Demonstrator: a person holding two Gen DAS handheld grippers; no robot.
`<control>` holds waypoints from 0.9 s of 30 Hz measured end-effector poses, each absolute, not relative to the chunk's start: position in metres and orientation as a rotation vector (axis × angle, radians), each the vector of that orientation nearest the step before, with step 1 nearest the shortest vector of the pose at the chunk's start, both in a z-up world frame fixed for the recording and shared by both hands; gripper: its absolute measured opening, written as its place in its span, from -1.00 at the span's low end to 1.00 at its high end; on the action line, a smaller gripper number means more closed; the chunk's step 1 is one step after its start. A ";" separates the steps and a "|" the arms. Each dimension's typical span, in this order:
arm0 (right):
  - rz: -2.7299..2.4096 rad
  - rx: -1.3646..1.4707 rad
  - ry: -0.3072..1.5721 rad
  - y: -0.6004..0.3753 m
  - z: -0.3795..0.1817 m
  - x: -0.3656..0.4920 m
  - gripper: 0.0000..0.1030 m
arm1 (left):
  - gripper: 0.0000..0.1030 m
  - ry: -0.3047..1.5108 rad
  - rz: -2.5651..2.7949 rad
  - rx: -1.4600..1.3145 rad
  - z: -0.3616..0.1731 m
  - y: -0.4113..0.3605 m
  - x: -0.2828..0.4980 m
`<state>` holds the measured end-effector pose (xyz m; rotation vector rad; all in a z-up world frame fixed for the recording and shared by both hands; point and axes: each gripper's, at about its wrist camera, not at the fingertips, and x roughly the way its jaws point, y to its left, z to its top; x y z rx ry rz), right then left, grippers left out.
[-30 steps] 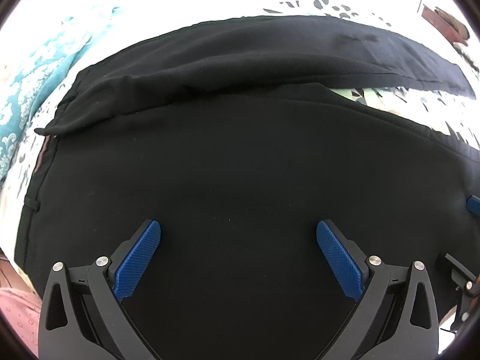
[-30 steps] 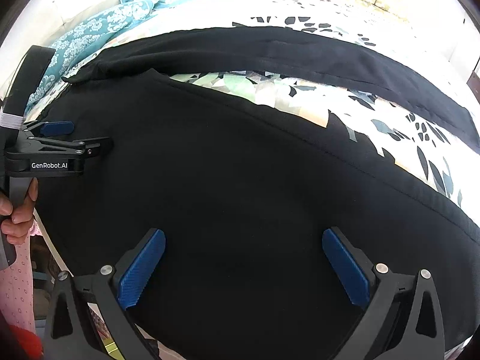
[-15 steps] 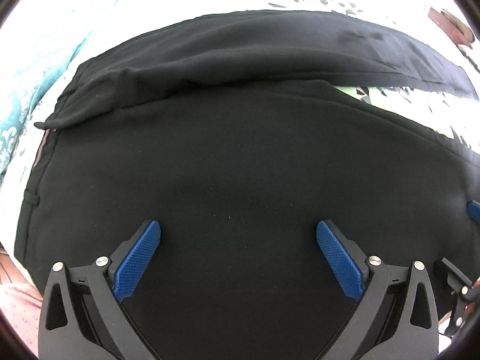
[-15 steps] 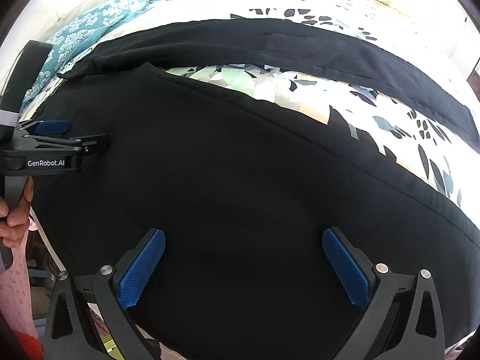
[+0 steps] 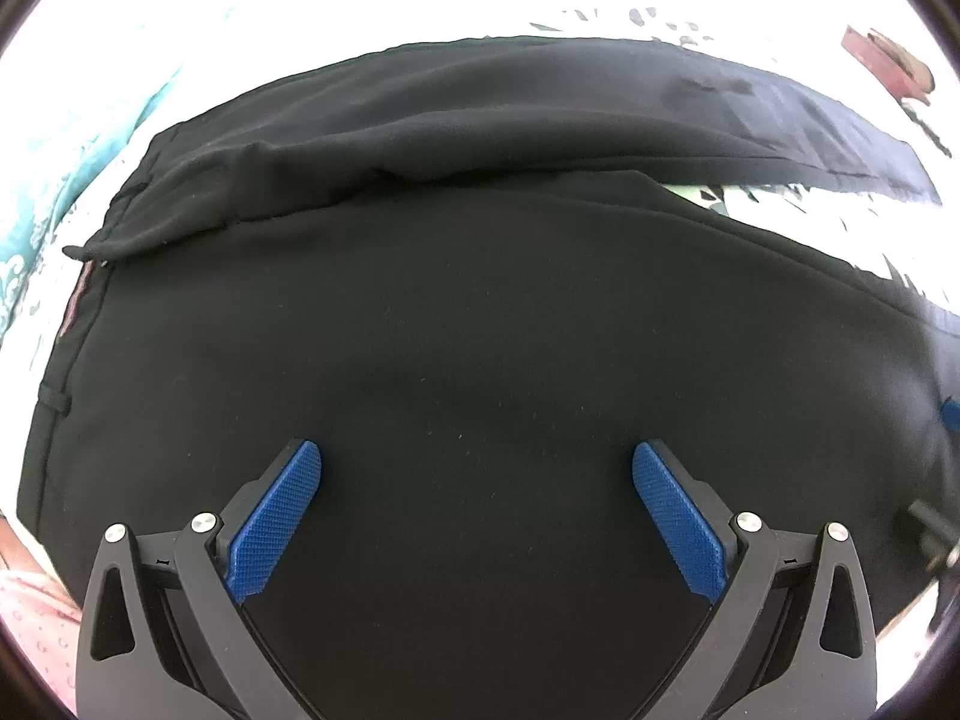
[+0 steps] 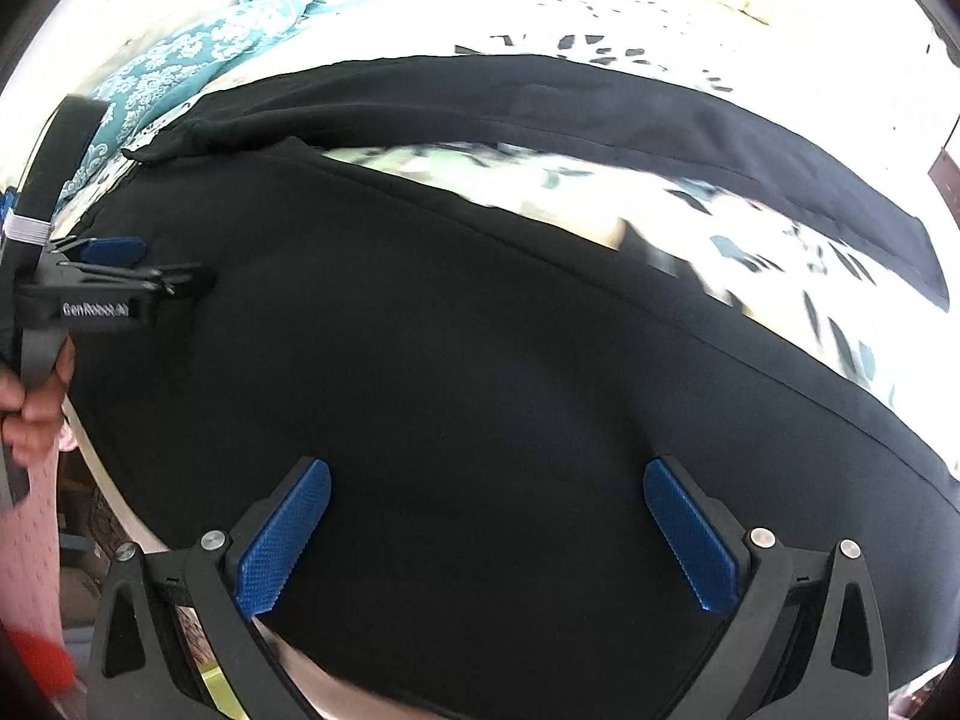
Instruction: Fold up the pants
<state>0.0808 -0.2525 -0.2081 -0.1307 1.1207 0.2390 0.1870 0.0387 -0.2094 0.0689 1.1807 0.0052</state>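
Your right gripper [image 6: 486,531] and left gripper [image 5: 477,513] both hang with jaws spread wide above flat black pants [image 5: 480,330], nothing between the fingers. A bare strip of patterned bed [image 6: 600,204] lies open between the two legs. The left gripper sits at your right gripper's left edge.

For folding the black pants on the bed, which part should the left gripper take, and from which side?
Probably the near waistband corner of the black fabric pants, approached from the left, where that edge shows a belt loop and lies free on the patterned bedsheet. The open left gripper now hovers over flat mid-fabric, which offers no edge to pinch.
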 end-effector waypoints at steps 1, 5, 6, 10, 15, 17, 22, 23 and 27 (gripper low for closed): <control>0.217 -0.135 1.126 -0.267 -0.206 0.080 0.99 | 0.99 1.181 0.002 0.069 -0.209 0.040 0.186; 0.042 0.009 1.182 -0.379 -0.205 0.074 0.99 | 0.99 1.193 -0.002 0.067 -0.210 0.050 0.183; -0.004 0.054 1.188 -0.407 -0.204 0.071 0.99 | 0.99 1.194 -0.001 0.068 -0.210 0.052 0.184; -0.359 0.321 1.188 -0.546 -0.206 0.051 1.00 | 0.99 1.192 0.007 0.070 -0.208 0.050 0.184; -0.449 0.599 1.072 -0.609 -0.177 0.056 1.00 | 0.99 1.175 0.031 0.055 -0.203 0.043 0.182; -0.404 0.524 1.008 -0.598 -0.153 0.070 1.00 | 0.99 1.163 0.036 0.046 -0.188 0.047 0.183; -0.276 0.461 1.004 -0.571 -0.124 0.143 1.00 | 0.99 0.990 0.097 -0.002 -0.140 0.077 0.214; -0.265 0.422 1.024 -0.566 -0.123 0.163 1.00 | 0.99 0.986 0.128 -0.017 -0.136 0.087 0.227; -0.239 0.400 1.047 -0.587 -0.135 0.214 1.00 | 0.99 1.004 0.310 -0.082 -0.155 0.129 0.254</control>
